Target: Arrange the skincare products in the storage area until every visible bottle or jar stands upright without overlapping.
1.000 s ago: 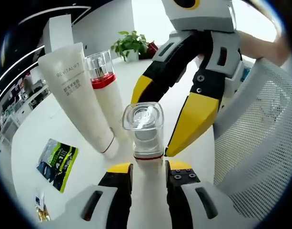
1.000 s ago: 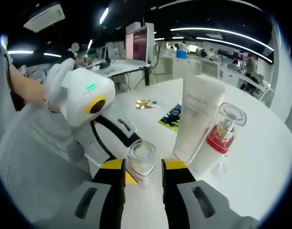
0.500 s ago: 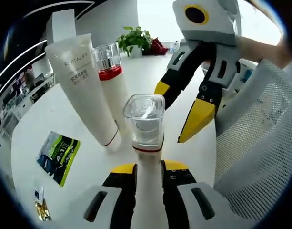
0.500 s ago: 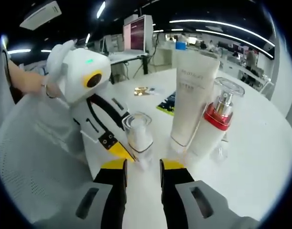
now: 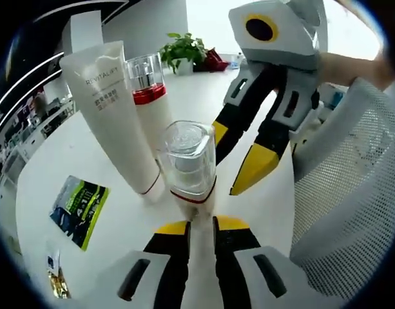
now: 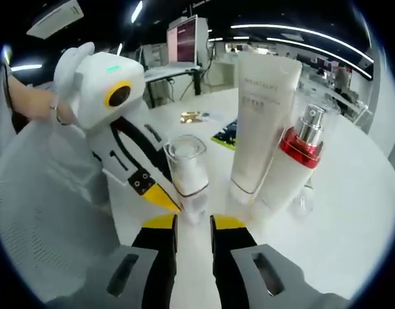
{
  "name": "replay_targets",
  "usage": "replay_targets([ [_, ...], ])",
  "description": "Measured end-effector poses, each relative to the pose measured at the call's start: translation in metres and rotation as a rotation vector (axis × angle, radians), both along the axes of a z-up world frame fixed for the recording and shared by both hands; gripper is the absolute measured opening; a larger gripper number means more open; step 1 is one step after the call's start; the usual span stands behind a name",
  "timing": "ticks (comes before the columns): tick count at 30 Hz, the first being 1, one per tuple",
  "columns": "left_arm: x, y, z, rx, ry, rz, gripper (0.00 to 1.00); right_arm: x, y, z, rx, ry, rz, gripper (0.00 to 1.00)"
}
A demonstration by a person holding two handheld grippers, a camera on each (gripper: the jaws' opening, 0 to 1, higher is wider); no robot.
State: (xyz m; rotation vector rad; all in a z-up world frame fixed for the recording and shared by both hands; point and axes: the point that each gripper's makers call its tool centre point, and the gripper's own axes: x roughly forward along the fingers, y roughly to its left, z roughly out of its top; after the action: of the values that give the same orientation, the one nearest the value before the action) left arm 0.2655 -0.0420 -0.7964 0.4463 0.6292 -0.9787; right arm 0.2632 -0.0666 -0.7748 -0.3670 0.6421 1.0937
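Fingers (image 5: 187,226) flanking upright bottle (image 5: 187,168), cap up

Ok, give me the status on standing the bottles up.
Done: the white tube and red-collared pump bottle stand upright on the table. In hand: the left gripper holds the clear-capped bottle, tilted. Left: set it upright, apart from them. The right gripper looks empty.

Bright, even overhead strip lighting; sharp centre, strong fisheye bending toward the edges.
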Motion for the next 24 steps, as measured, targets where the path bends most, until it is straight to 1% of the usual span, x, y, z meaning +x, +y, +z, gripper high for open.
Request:
replay_targets([
  [4, 0.001, 0.002, -0.004, 0.017, 0.005, -0.001, 0.11, 0.001, 0.000, -0.001, 0.004, -0.001, 0.001, 0.19],
  [8, 0.003, 0.000, -0.003, 0.012, 0.005, -0.001, 0.11, 0.000, 0.002, -0.004, 0.007, 0.003, 0.011, 0.19],
  [12, 0.006, -0.002, -0.004, 0.015, 0.000, -0.002, 0.11, 0.001, 0.002, -0.005, 0.009, -0.005, 0.013, 0.19],
  [17, 0.007, -0.003, -0.006, 0.019, 0.008, -0.004, 0.11, 0.005, 0.003, -0.003, 0.026, -0.017, 0.011, 0.19],
  [21, 0.008, -0.006, -0.008, 0.016, 0.026, -0.009, 0.11, 0.006, 0.004, -0.005, 0.025, -0.017, 0.012, 0.19],
  [24, 0.009, -0.009, -0.008, 0.016, 0.023, -0.010, 0.11, 0.007, 0.003, -0.007, 0.017, -0.021, 0.015, 0.18],
])
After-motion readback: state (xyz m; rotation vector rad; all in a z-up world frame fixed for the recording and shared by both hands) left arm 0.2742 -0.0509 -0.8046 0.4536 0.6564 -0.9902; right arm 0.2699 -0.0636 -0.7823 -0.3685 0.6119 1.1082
